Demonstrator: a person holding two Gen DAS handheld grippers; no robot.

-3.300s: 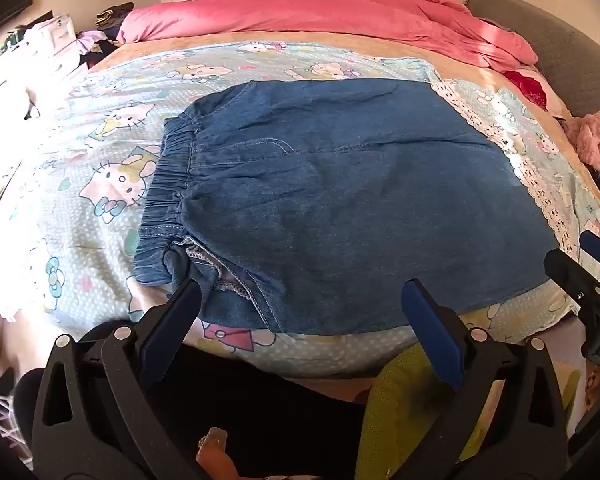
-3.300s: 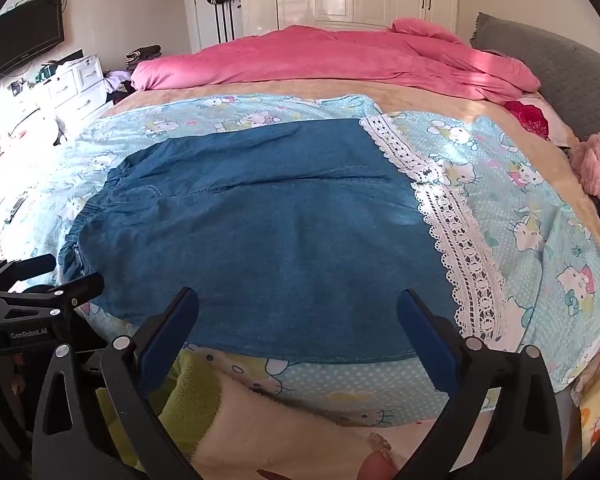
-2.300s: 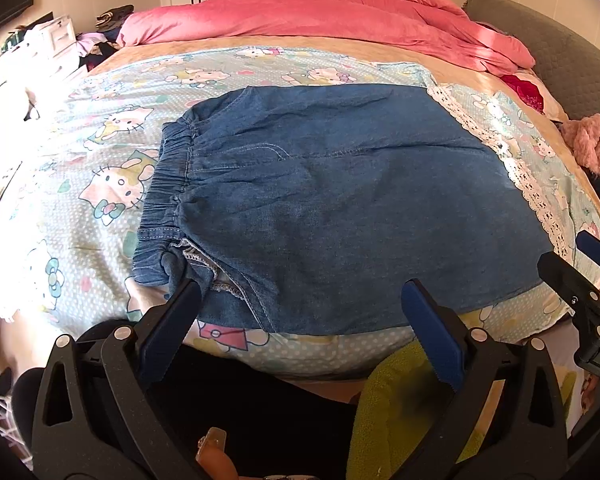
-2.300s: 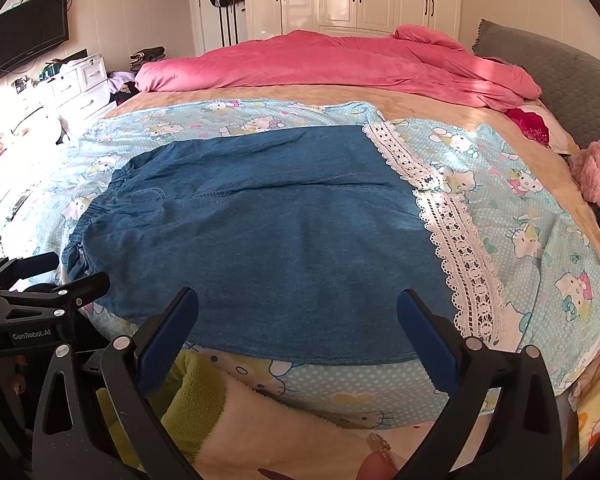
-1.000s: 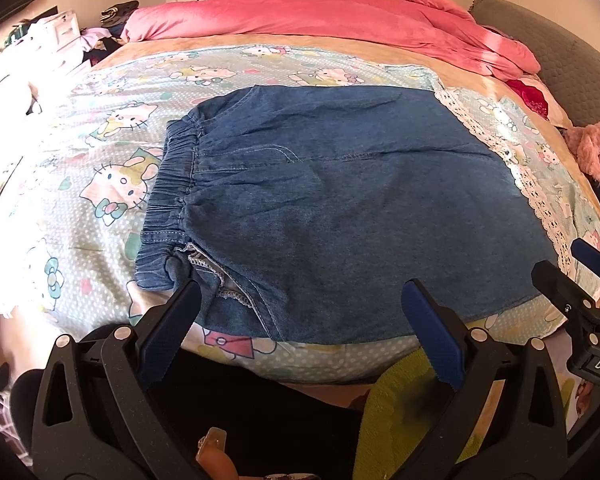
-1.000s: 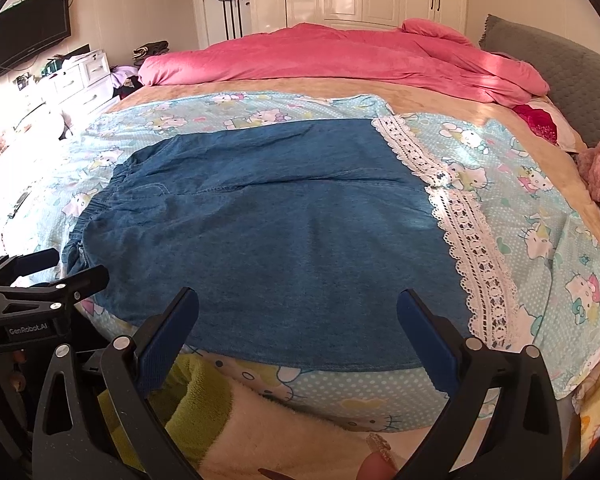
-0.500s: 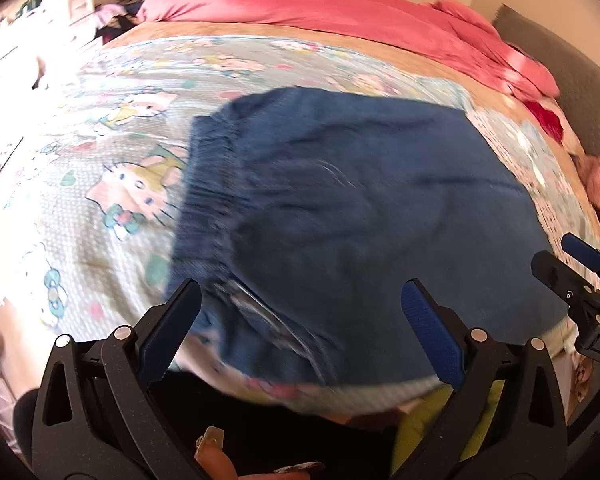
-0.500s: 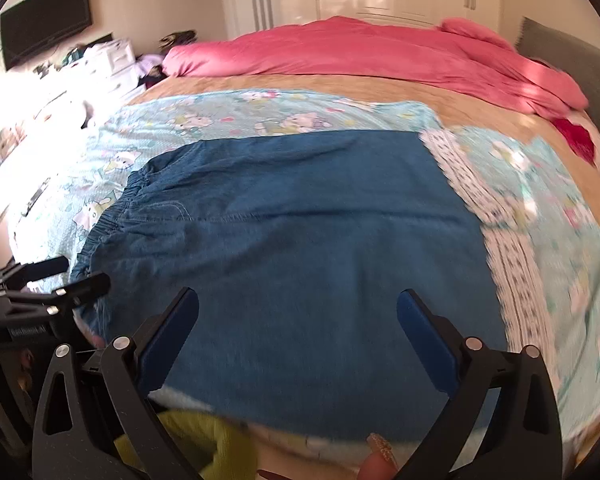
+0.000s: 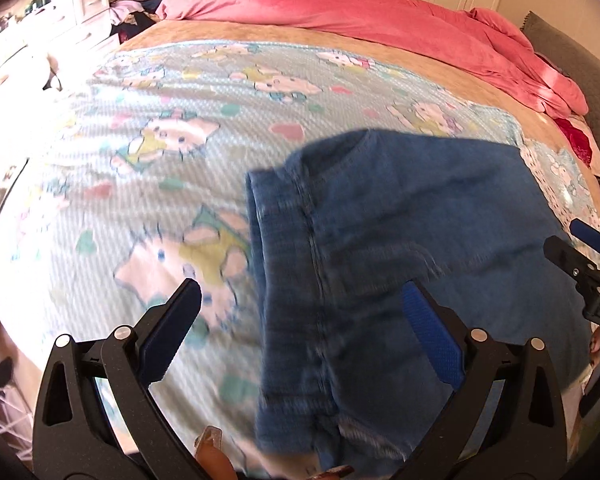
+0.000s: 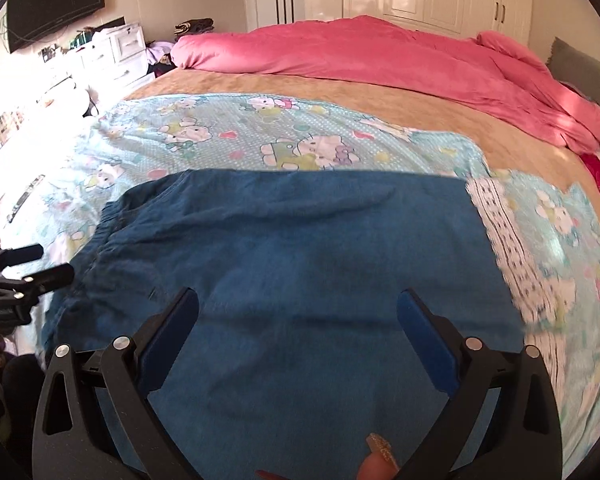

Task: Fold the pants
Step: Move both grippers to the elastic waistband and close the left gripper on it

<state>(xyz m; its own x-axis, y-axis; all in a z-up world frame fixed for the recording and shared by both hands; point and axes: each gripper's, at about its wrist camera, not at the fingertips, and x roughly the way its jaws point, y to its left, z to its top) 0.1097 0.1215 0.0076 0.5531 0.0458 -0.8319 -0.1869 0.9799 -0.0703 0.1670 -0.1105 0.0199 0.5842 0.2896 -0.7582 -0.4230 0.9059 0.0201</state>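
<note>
Blue denim pants [image 10: 300,256] lie flat on a cartoon-print sheet [image 10: 228,136] on the bed, elastic waistband [image 9: 276,240] to the left, hem to the right. My left gripper [image 9: 300,312] is open, hovering over the waistband's near end, nothing between its fingers. My right gripper [image 10: 298,316] is open too, low over the middle of the denim. In the left wrist view the right gripper [image 9: 580,256] shows at the right edge. In the right wrist view the left gripper [image 10: 32,264] sits at the left edge. The left wrist view is blurred.
A rumpled pink duvet [image 10: 380,60] covers the far side of the bed. A white lace strip [image 10: 508,240] lies right of the pants. White drawers [image 10: 112,56] and a wall TV [image 10: 52,4] stand at the left. A grey headboard [image 9: 580,64] is at the right.
Both grippers have moved forward and lower over the pants, the left one swinging toward the waistband side. Both stayed open. The pants have not moved.
</note>
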